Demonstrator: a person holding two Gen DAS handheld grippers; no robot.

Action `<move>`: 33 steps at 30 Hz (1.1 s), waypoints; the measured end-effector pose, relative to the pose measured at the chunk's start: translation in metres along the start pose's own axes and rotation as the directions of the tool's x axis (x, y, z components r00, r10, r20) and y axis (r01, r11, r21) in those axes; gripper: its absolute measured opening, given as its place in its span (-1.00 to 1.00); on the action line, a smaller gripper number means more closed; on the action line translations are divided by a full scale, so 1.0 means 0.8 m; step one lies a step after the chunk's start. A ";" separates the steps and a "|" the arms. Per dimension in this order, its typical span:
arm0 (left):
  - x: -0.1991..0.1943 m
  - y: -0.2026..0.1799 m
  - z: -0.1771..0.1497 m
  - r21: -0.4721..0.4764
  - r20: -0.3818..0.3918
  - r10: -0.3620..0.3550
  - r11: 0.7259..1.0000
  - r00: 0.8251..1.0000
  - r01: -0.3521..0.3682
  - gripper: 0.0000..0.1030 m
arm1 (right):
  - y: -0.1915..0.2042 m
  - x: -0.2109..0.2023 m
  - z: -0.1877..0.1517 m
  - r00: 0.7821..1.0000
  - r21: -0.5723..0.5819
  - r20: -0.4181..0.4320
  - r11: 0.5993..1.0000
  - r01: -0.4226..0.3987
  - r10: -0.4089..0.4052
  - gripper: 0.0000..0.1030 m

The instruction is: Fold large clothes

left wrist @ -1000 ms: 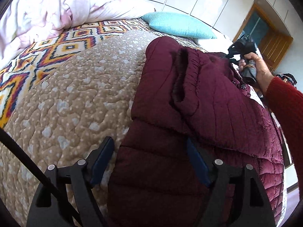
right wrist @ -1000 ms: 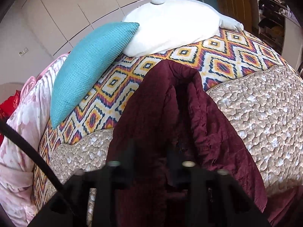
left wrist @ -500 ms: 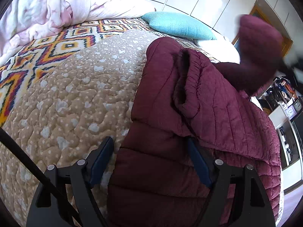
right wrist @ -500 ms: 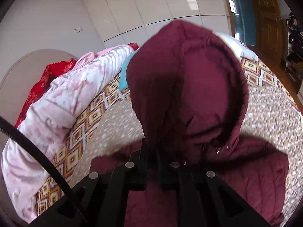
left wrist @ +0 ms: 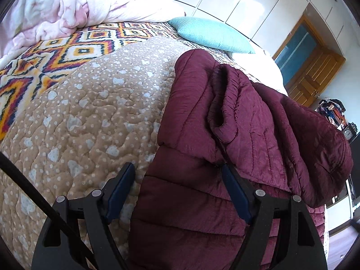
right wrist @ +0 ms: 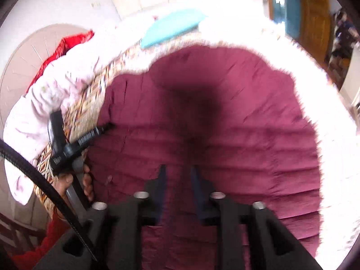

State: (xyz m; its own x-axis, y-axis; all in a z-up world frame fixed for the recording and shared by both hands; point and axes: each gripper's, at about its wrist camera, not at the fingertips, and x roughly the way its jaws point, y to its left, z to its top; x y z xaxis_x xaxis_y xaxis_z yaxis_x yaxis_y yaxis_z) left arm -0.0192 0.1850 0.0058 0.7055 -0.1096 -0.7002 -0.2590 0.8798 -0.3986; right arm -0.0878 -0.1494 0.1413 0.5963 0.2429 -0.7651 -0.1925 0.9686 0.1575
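Quilted tan bedding (left wrist: pixel 74 117) is stretching under the left gripper (left wrist: pixel 177 186), whose blue-padded fingers (left wrist: pixel 119 186) are standing wide apart, one over the quilt and one over the maroon puffer jacket (left wrist: pixel 236 135), gripping nothing. That jacket is lying folded on the bed, a cuffed sleeve (left wrist: pixel 222 112) resting on top and the hood (left wrist: pixel 324 144) bulging at its right side. Beyond it, a zigzag-patterned blanket (left wrist: pixel 67 54), a teal pillow (left wrist: pixel 209 33) and a pink floral duvet (left wrist: pixel 56 6) are sitting against white wardrobe doors (left wrist: pixel 236 0). In the blurred right-wrist view, the right gripper (right wrist: pixel 177 186) is hanging above the jacket (right wrist: pixel 225 135) with a narrow gap between its fingers (right wrist: pixel 160 180), empty.
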 end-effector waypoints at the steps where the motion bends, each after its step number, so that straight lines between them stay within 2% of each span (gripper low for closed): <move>1: -0.001 0.001 0.000 -0.004 0.003 -0.006 1.000 1.000 0.006 0.52 | -0.002 -0.009 0.008 0.999 -0.005 0.043 1.000 0.031 -0.031 0.36; 3: -0.002 0.002 0.000 -0.010 0.008 -0.014 1.000 1.000 0.014 0.52 | -0.009 -0.014 0.025 0.988 -0.009 0.120 0.995 0.096 -0.095 0.43; 5: -0.003 0.003 0.000 -0.015 0.012 -0.018 1.000 1.000 0.018 0.52 | -0.015 -0.001 0.047 0.985 -0.014 0.137 0.994 0.110 -0.107 0.42; 6: -0.003 0.003 0.000 -0.014 0.014 -0.018 1.000 1.000 0.018 0.52 | -0.017 0.009 0.057 0.984 -0.018 0.142 0.994 0.110 -0.106 0.26; 7: -0.004 0.003 0.000 -0.012 0.015 -0.017 1.000 1.000 0.017 0.52 | -0.015 0.020 0.068 0.984 -0.025 0.144 0.993 0.112 -0.107 -0.12; 9: -0.004 0.001 0.000 -0.006 0.019 -0.013 1.000 1.000 0.013 0.52 | -0.008 0.047 0.082 0.987 -0.036 0.132 0.994 0.102 -0.097 -0.51; 11: -0.006 0.001 -0.002 -0.001 0.023 -0.016 1.000 1.000 0.016 0.52 | -0.002 0.089 0.087 0.995 -0.005 0.079 0.998 0.062 -0.062 -0.52; 13: -0.009 0.000 -0.003 -0.001 0.025 -0.022 1.000 0.999 0.022 0.52 | -0.002 0.132 0.075 0.999 0.026 -0.010 0.999 0.032 -0.032 -0.53; 15: -0.011 0.000 -0.004 -0.003 0.024 -0.025 1.000 0.999 0.025 0.52 | -0.005 0.165 0.053 0.994 0.048 -0.111 0.999 0.002 0.004 -0.53; 17: -0.013 -0.001 -0.006 -0.006 0.019 -0.021 1.000 1.000 0.021 0.52 | -0.015 0.174 0.032 0.989 0.066 -0.144 0.997 -0.030 0.040 -0.53; 21: -0.020 -0.016 -0.003 0.042 -0.003 -0.013 0.999 1.000 0.013 0.52 | -0.043 0.123 0.014 0.991 0.078 -0.084 0.992 -0.099 0.106 -0.53; 23: -0.037 -0.033 -0.002 0.087 0.006 -0.014 0.996 1.000 0.014 0.52 | -0.061 0.094 0.009 0.994 0.085 -0.043 0.992 -0.098 0.102 -0.52; 26: -0.069 -0.059 -0.003 0.124 0.034 -0.031 0.992 0.999 0.026 0.52 | -0.101 0.054 0.003 0.996 0.109 0.029 0.991 -0.082 0.079 -0.21; 27: -0.075 -0.067 -0.002 0.123 0.034 -0.040 0.992 0.999 0.035 0.52 | -0.112 0.046 0.001 0.997 0.119 0.046 0.990 -0.074 0.069 -0.01; 28: -0.078 -0.077 0.000 0.123 0.020 -0.087 0.989 0.996 0.083 0.52 | -0.126 0.042 0.000 0.996 0.134 0.062 0.989 -0.065 0.057 0.14; 29: -0.079 -0.089 0.002 0.125 -0.006 -0.129 0.984 0.992 0.129 0.52 | -0.135 0.042 -0.001 0.996 0.152 0.068 0.987 -0.059 0.049 0.19; 30: -0.078 -0.101 0.005 0.132 -0.024 -0.142 0.981 0.990 0.144 0.52 | -0.144 0.042 -0.001 0.996 0.179 0.074 0.982 -0.060 0.048 0.22; 33: -0.081 -0.150 0.008 0.210 -0.007 -0.147 0.967 0.989 0.145 0.52 | -0.171 0.049 -0.002 0.990 0.276 0.087 0.952 -0.128 0.108 0.22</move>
State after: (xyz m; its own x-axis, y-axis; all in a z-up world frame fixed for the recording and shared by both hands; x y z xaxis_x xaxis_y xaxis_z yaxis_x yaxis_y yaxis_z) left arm -0.0296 0.0896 0.1029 0.7314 -0.2405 -0.6382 -0.0100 0.9319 -0.3626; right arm -0.0395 -0.2723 0.0886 0.6378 0.3501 -0.6861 -0.0446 0.9060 0.4209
